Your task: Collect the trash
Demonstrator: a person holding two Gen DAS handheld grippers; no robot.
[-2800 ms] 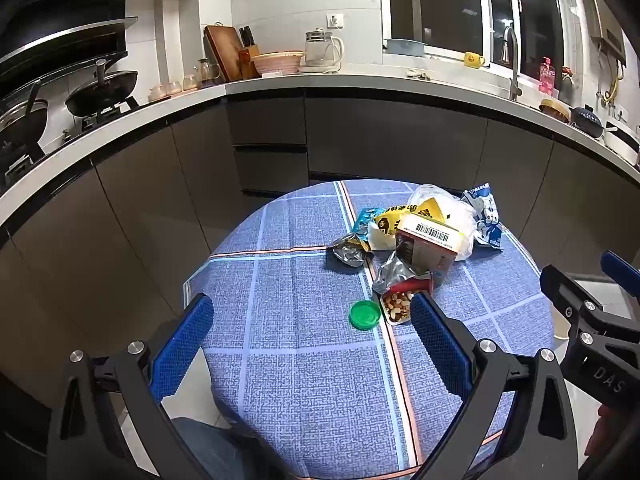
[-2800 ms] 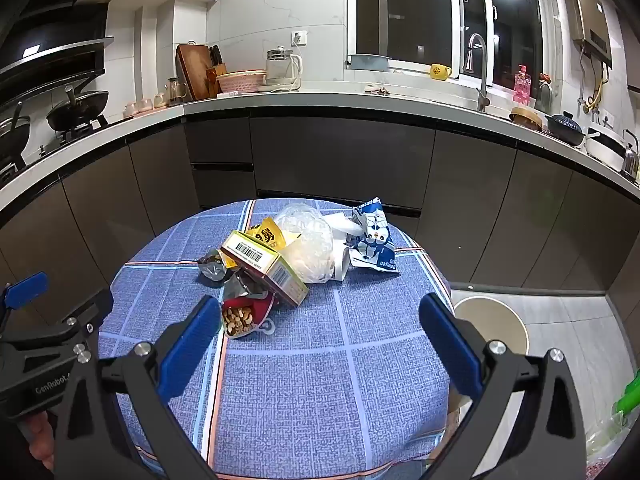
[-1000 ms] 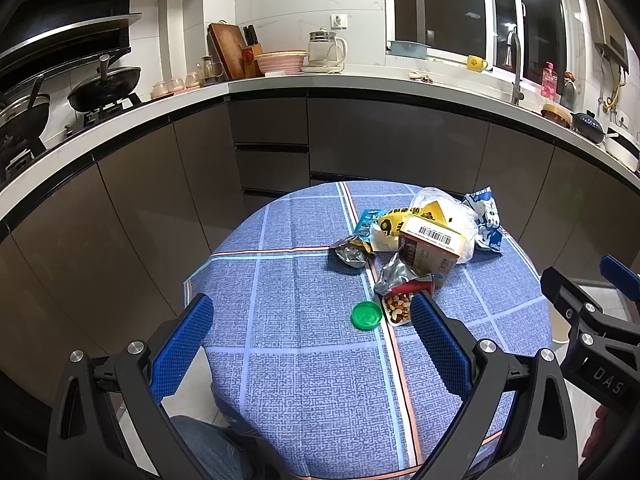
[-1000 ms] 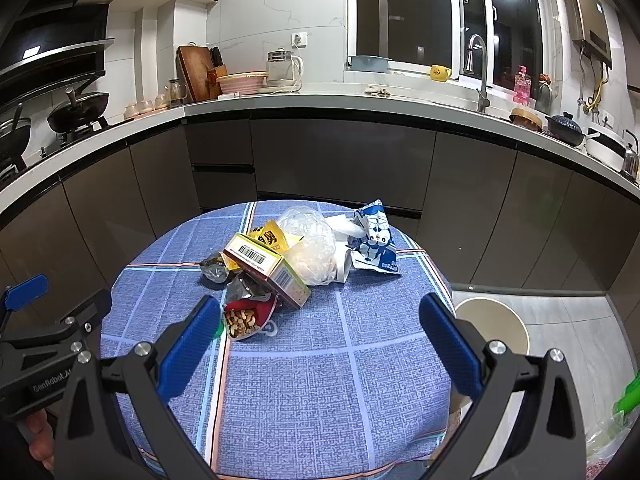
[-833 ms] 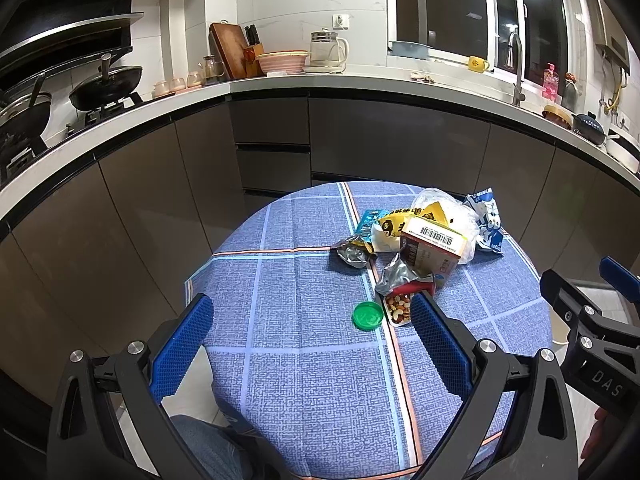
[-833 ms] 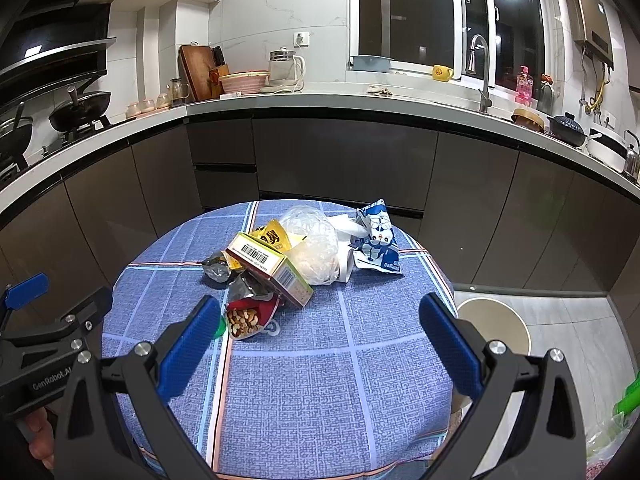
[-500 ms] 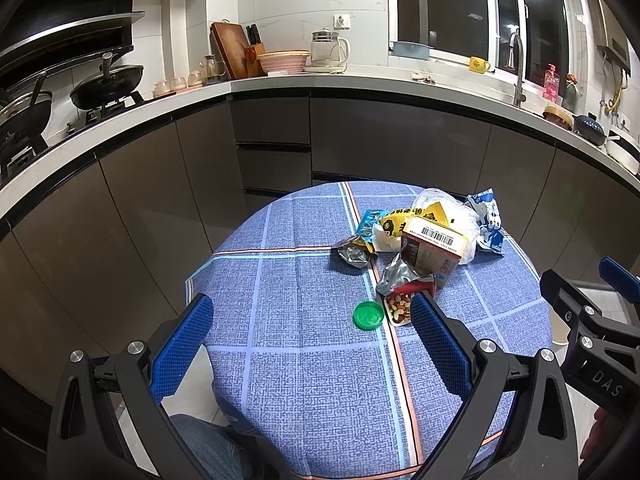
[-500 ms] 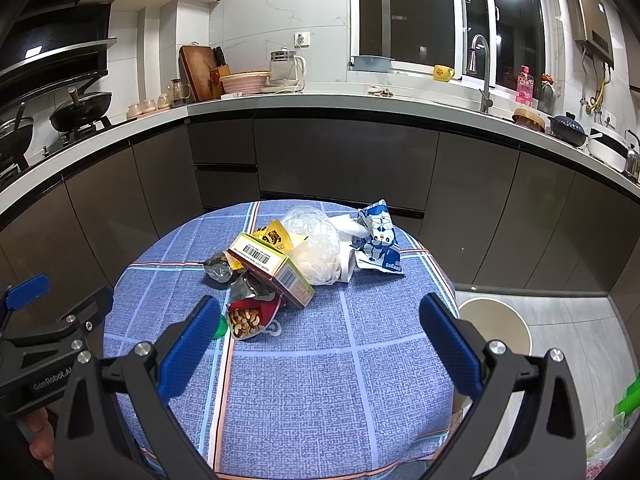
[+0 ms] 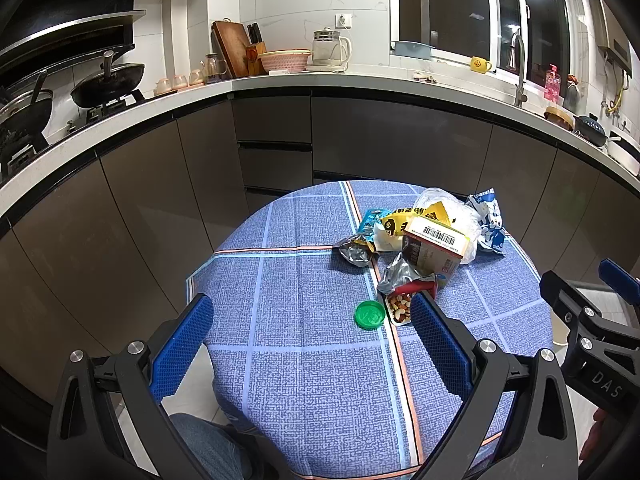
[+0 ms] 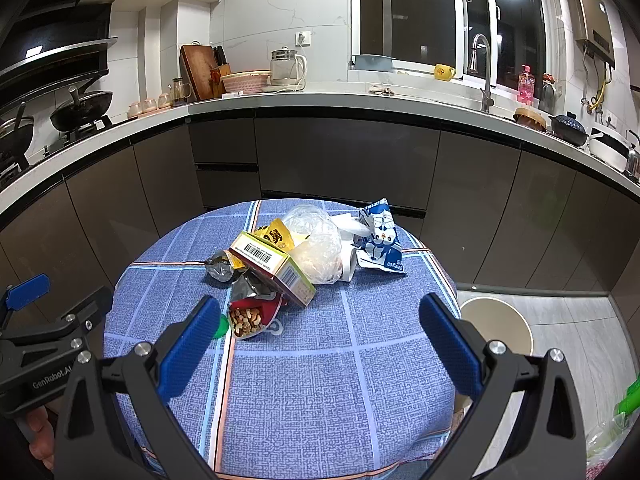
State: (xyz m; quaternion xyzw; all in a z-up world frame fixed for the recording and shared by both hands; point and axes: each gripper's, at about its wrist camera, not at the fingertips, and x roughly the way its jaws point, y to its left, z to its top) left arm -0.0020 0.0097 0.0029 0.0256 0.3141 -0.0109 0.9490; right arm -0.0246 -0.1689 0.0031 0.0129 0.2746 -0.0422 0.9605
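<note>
While level, both grippers' jaws agape

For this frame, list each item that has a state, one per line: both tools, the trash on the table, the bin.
left tool: open, empty, above the table
right tool: open, empty, above the table
nut packet: torn open, nuts showing
cardboard box: on its side atop the pile
clear plastic bag: crumpled
green lid: flat, loose on the tablecloth
trash bin: uncovered, on the floor

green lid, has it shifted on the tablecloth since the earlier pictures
No. The green lid still lies just left of the orange stripe, beside the open nut packet.
</note>
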